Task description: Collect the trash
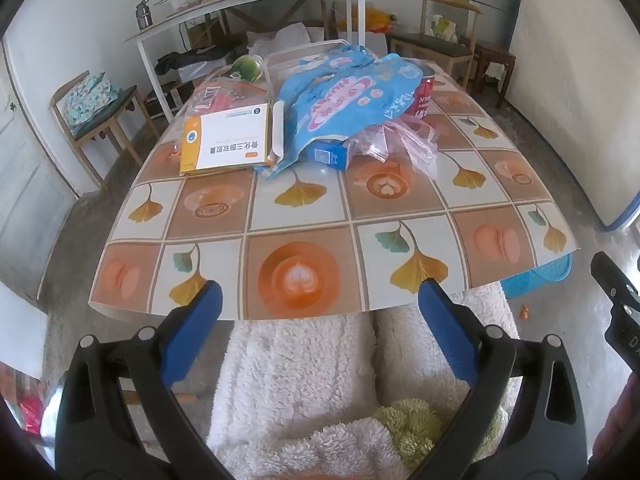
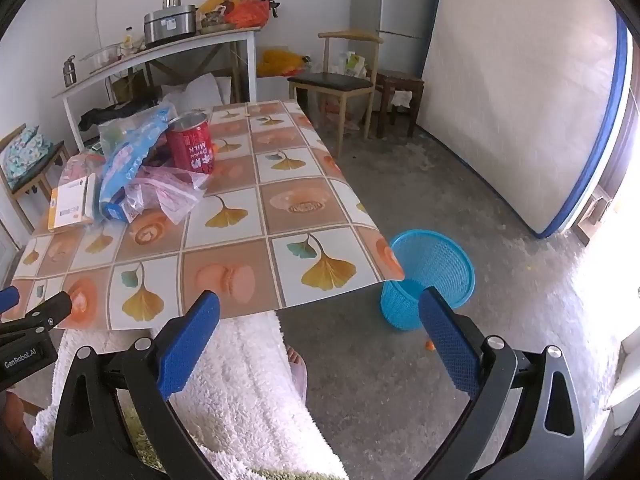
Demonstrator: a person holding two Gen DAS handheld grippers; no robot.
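Trash is heaped at the far side of the patterned table (image 1: 304,216): a crumpled blue plastic bag (image 1: 344,96), a white and yellow box (image 1: 228,140), a small blue carton (image 1: 330,154), clear pink-striped bags (image 1: 404,140) and a red can (image 1: 422,94). The right wrist view shows the same heap: the blue bag (image 2: 128,152), the red can (image 2: 192,146), the box (image 2: 70,204). A blue mesh bin (image 2: 428,276) stands on the floor by the table's near right corner. My left gripper (image 1: 320,300) is open at the near table edge, holding nothing. My right gripper (image 2: 320,312) is open and empty too.
A person's lap in white fleece (image 1: 304,380) lies below both grippers. Wooden chairs (image 1: 96,116) (image 2: 332,84) stand around the table. Behind it a white side table (image 1: 256,4) carries a cooker and bottles. A mattress (image 2: 516,92) leans on the right wall. The concrete floor (image 2: 460,184) stretches to the right.
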